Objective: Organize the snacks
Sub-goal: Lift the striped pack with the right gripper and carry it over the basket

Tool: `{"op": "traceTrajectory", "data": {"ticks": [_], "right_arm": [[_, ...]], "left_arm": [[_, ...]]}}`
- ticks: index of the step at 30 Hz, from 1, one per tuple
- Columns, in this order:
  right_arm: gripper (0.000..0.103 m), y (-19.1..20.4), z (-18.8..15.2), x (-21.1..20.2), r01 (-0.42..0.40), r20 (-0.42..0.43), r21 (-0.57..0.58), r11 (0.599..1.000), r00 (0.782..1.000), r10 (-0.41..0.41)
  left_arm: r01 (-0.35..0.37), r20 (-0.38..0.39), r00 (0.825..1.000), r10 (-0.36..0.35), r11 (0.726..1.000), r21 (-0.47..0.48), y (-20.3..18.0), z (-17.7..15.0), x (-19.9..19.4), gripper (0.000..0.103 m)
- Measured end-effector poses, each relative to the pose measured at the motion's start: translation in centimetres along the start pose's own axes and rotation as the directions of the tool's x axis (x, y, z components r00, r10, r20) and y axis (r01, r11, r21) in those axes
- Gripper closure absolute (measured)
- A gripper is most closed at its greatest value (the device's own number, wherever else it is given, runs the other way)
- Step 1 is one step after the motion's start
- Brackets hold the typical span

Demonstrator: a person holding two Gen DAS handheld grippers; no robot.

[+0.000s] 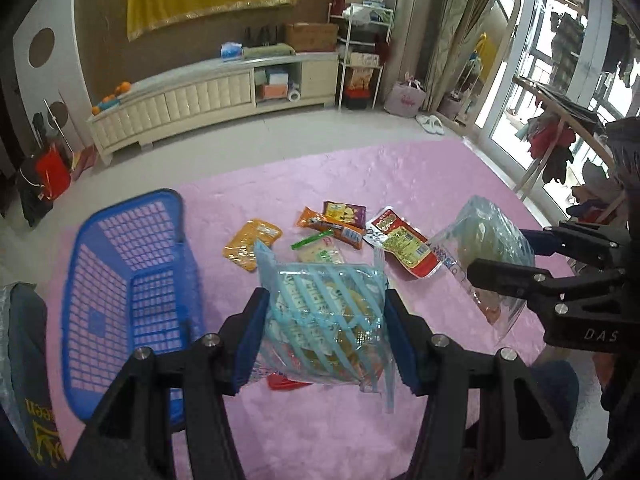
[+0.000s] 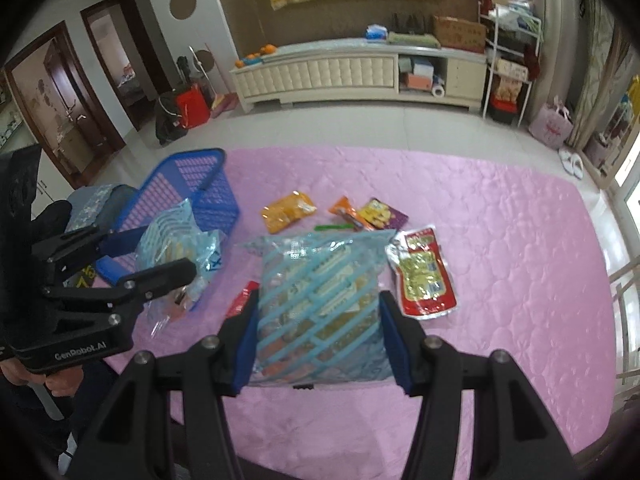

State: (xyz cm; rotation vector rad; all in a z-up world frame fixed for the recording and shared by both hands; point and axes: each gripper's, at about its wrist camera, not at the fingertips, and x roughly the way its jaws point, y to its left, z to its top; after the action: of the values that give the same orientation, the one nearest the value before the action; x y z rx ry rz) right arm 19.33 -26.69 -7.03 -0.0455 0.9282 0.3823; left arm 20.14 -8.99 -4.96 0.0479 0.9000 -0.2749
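Note:
My left gripper [image 1: 326, 300] is shut on a clear snack bag with pale blue stripes [image 1: 324, 332], held above the pink cloth. My right gripper [image 2: 320, 304] is shut on a second striped bag [image 2: 320, 300], also lifted. Each gripper shows in the other view: the right gripper [image 1: 500, 256] with its bag [image 1: 488, 240], the left gripper [image 2: 160, 252] with its bag [image 2: 176, 236]. A blue mesh basket [image 1: 80, 264] [image 2: 208, 196] stands to the left. Loose on the cloth lie an orange packet [image 1: 250, 242] [image 2: 288, 208], a red packet [image 1: 404, 246] [image 2: 426, 280], a purple packet [image 1: 344, 212] [image 2: 384, 212] and an orange bar [image 1: 332, 228].
The pink quilted cloth [image 2: 500, 240] covers the table, with its far edge toward a tiled floor. A small red pack [image 2: 242, 298] lies partly hidden under the held bags. A person's hand [image 2: 16, 376] grips the left tool. A white cabinet [image 2: 360, 72] lines the far wall.

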Motion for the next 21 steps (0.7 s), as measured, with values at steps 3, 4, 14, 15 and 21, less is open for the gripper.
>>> {"op": "traceTrajectory", "data": {"ticks": [3, 4, 14, 15, 21], "right_arm": [[0.043, 2.1, 0.1, -0.5, -0.006, 0.012, -0.018, 1.000, 1.000, 0.007], [0.043, 2.7, 0.2, -0.6, -0.010, 0.015, -0.020, 1.000, 1.000, 0.010], [0.043, 9.3, 2.4, 0.7, -0.065, 0.024, -0.072, 0.995, 0.997, 0.066], [0.043, 10.3, 2.9, 1.0, -0.068, 0.023, -0.089, 0.994, 0.997, 0.071], [0.043, 13.9, 5.2, 3.3, -0.077, 0.002, -0.140, 0.987, 0.997, 0.078]], "left_arm": [[-0.006, 0.017, 1.000, 0.006, 1.000, -0.008, 1.4, -0.4, -1.9, 0.048], [-0.014, 0.029, 0.999, 0.014, 1.000, -0.012, 2.2, -0.5, -2.7, 0.048], [-0.080, 0.077, 0.994, 0.084, 0.996, -0.050, 8.3, -1.8, -7.0, 0.048], [-0.084, 0.079, 0.993, 0.088, 0.995, -0.058, 8.8, -1.9, -7.2, 0.048], [-0.074, 0.077, 0.993, 0.084, 0.989, -0.128, 13.2, -2.1, -7.8, 0.048]]}}
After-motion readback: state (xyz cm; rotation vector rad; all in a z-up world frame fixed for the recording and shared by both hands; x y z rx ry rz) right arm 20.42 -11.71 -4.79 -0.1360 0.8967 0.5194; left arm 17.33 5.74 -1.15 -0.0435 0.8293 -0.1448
